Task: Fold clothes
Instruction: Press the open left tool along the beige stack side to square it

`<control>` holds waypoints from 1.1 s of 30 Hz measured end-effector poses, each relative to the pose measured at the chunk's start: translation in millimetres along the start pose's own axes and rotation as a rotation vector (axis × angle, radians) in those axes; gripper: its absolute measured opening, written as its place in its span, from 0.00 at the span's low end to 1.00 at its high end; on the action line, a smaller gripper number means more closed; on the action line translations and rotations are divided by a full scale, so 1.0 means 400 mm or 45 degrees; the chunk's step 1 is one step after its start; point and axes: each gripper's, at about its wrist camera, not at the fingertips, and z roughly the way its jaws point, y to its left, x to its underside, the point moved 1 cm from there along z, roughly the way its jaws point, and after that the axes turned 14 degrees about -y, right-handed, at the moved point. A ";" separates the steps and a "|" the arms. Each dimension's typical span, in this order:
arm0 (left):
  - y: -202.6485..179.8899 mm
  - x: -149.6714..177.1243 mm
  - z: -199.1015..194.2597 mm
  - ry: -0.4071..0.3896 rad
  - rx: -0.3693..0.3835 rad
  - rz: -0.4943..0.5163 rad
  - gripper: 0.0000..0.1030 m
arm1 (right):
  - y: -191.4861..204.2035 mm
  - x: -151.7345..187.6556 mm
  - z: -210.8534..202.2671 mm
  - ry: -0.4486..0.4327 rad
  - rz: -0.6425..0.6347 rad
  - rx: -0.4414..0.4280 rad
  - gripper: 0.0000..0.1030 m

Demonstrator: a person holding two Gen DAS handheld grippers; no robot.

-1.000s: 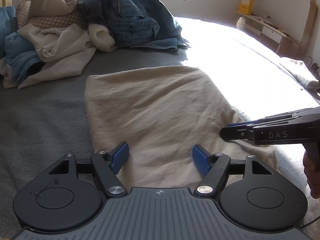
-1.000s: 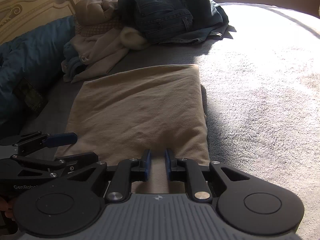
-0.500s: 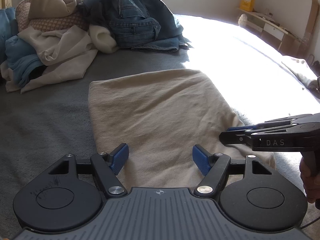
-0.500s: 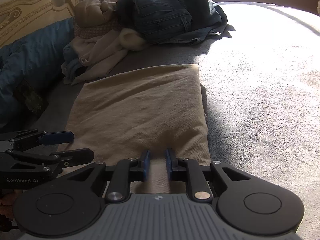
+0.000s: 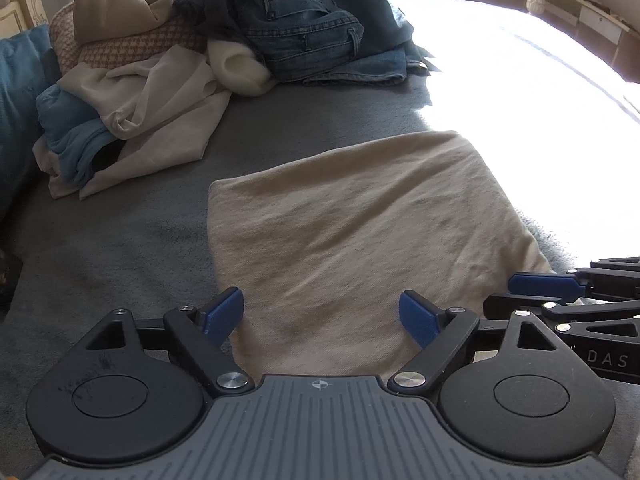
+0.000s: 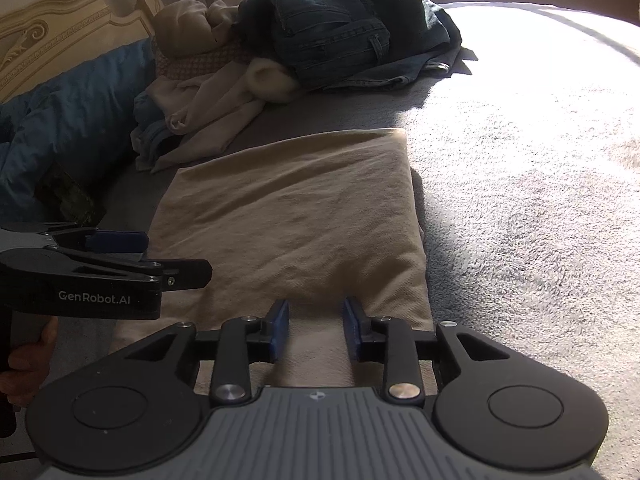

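Both claws stand released, left gripper [image 5: 320,312] wide, right gripper [image 6: 316,328] narrower, over the near hem of the beige folded garment [image 5: 360,220]; soft, light, limp cloth, best pinched at its near corners.

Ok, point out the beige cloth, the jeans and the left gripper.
beige cloth [image 5: 360,220], left wrist view, middle of its top.
jeans [image 5: 304,36], left wrist view, the waist part.
left gripper [image 5: 320,316], left wrist view, between its open fingertips.

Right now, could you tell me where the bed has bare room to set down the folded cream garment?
The sunlit grey bedcover right of the folded cream garment is bare up to the jeans. A narrower bare strip lies on the garment's other side, below the clothes pile. The pile at the head is crowded.
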 end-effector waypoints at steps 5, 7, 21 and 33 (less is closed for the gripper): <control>-0.004 0.004 0.001 0.028 -0.023 -0.001 0.88 | 0.005 0.001 -0.001 -0.001 -0.019 0.000 0.36; -0.007 0.004 0.002 0.039 -0.036 0.004 0.89 | 0.003 0.001 0.000 -0.001 -0.011 -0.003 0.36; -0.001 0.006 0.002 0.042 -0.098 0.011 0.93 | -0.016 -0.016 -0.016 -0.046 0.045 -0.027 0.38; 0.183 0.070 -0.026 -0.043 0.180 -0.395 0.94 | -0.208 -0.104 -0.058 -0.140 0.502 -0.071 0.51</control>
